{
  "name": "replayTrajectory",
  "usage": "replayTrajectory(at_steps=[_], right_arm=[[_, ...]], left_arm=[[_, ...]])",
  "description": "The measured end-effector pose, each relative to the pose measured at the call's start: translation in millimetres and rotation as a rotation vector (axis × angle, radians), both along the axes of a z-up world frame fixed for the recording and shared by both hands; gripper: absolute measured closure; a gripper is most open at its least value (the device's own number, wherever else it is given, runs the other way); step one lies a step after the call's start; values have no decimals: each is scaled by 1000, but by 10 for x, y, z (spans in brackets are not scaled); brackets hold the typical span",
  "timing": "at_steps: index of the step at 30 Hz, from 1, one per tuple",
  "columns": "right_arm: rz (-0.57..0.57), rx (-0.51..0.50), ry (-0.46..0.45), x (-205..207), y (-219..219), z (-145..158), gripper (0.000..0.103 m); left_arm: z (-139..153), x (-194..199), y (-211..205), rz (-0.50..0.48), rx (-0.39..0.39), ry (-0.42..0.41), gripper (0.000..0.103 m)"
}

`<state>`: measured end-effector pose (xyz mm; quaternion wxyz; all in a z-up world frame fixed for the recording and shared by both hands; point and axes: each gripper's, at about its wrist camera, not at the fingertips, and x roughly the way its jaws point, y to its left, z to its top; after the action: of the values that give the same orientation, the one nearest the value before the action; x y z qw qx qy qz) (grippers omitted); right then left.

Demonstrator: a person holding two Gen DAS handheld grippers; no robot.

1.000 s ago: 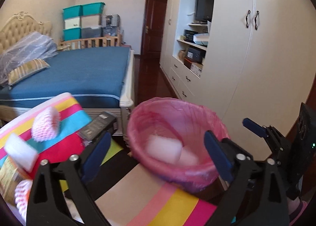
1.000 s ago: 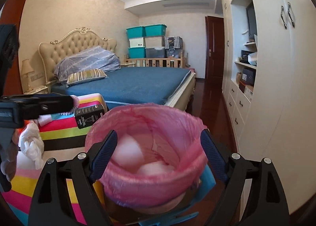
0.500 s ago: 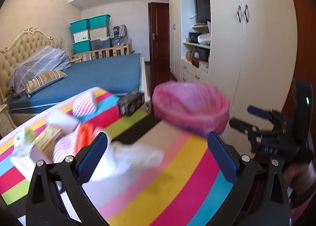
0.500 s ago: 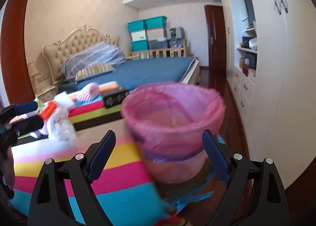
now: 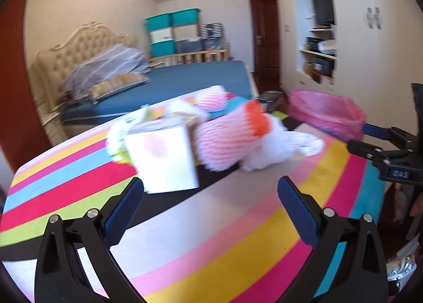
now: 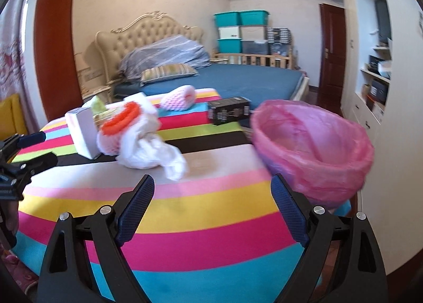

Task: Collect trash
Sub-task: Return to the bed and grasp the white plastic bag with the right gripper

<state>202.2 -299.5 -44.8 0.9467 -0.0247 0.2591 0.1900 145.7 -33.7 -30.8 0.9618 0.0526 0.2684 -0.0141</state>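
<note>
Trash lies on a table with a striped cloth (image 6: 201,213): a crumpled white bag (image 6: 148,152), a pink foam net with an orange ring (image 6: 119,123), a white box (image 6: 82,131), a second foam net (image 6: 178,99) and a black box (image 6: 228,110). A bin with a pink liner (image 6: 317,149) stands at the table's right edge. My right gripper (image 6: 212,207) is open and empty, short of the white bag. My left gripper (image 5: 210,210) is open and empty, facing the white box (image 5: 164,154) and foam net (image 5: 224,141). Each gripper shows at the edge of the other's view.
A bed with a blue cover (image 6: 238,78) and a padded headboard stands behind the table. White wardrobes and shelves (image 6: 378,70) line the right wall. Stacked storage boxes (image 6: 240,30) and a dark door (image 6: 331,51) are at the far end.
Both grippers have drawn back from over the pink bin and swung left, so the striped table and its trash now fill both views. The bin sits off to the right.
</note>
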Motion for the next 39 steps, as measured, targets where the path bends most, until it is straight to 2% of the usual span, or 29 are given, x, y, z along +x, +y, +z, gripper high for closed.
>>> replayTrajectory(at_steps=[4,8,17,24,29,32,36,39], right_arm=[[43,-19,-11,-11,225,59,18],[80,-33,-10,14,431,72,18],[157,-159,17,253,890,33,18],[197,-203,54,519,1152,72,18],[186,-239,114,658,1289,-89,19],[181,-245,132,655,1304,-118,35],[198,-207,133,591,1233,-100,64],[209,-181,134,513,1174,-92,75]], left_arm=[[-39,-39,195,58,-14,5,5],[-85,-52,246,72,12,11,5],[-80,-32,373,92,-56,32,6],[-55,-37,297,89,-31,20,9],[-62,-39,315,94,-40,21,9],[-72,-28,345,102,-56,30,9],[-76,-15,349,109,-66,40,9],[-78,-32,339,110,-62,40,9]])
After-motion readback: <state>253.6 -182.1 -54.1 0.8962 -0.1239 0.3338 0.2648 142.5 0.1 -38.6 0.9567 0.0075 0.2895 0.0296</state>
